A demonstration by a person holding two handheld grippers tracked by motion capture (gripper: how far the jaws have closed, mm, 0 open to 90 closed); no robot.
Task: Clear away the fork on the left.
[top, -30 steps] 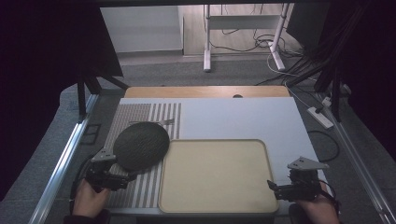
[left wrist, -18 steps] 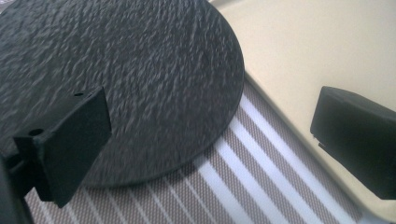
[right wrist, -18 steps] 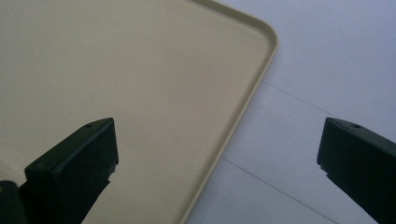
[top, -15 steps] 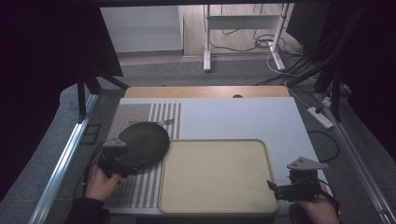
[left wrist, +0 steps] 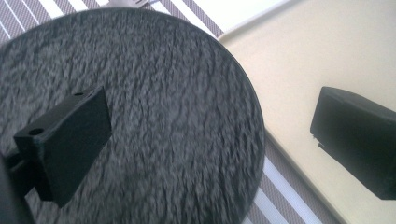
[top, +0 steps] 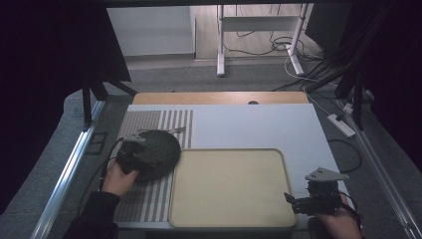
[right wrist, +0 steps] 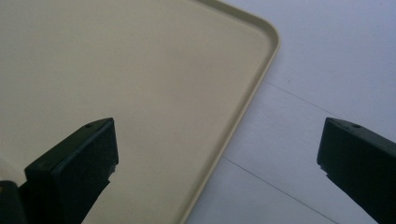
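Note:
A round dark grey textured plate (top: pixel 158 152) lies on a striped mat (top: pixel 144 124), its right edge at the rim of a beige tray (top: pixel 229 186). My left gripper (top: pixel 141 155) is over the plate's left side, open; in the left gripper view the plate (left wrist: pixel 154 116) spreads between and under the jaws, one jaw above the plate, the other above the tray (left wrist: pixel 317 56). My right gripper (top: pixel 298 203) is open at the tray's near right corner; in the right gripper view its jaws straddle the tray's rim (right wrist: pixel 243 116).
A pale table top (top: pixel 259 124) extends behind the tray, with a wooden strip (top: pixel 219 97) at the far edge. Metal rails (top: pixel 69 174) run along both sides. Cables and a power strip (top: pixel 341 124) lie on the floor to the right.
My left gripper has moved forward from the table's near left onto the plate's left side. The right gripper has stayed put.

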